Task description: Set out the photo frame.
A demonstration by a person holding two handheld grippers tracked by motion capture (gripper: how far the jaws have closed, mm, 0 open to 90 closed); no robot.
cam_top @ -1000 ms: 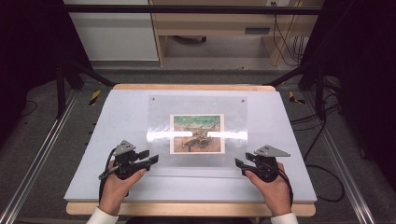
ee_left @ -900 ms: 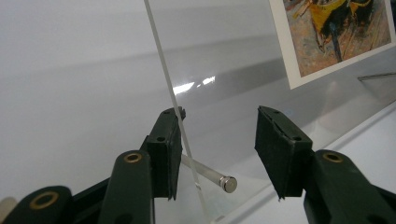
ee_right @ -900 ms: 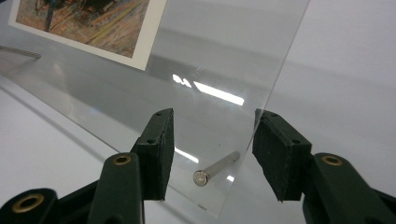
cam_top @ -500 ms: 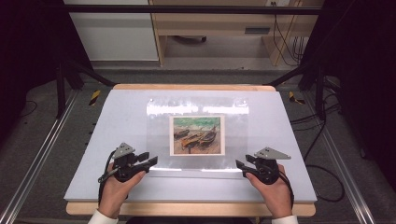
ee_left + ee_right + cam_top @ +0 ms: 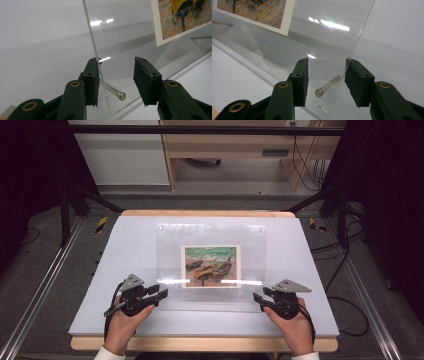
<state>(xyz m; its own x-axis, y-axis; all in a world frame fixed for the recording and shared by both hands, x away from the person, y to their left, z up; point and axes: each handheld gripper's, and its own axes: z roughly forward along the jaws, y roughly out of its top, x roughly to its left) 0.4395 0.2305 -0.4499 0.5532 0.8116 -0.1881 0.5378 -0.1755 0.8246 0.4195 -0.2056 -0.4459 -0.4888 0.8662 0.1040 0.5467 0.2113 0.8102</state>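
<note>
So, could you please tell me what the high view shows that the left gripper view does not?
The high view takes in the whole white table, the left hand, the right hand, the right gripper and the sheet's two far corner fasteners. The left gripper view adds close detail: a metal pin standing out of the sheet's near corner, between the left gripper's open fingers. Both show the clear acrylic sheet and the boat painting print seen through it.

Bright overhead light; glare on acrylic [image 5: 210,270]
</note>
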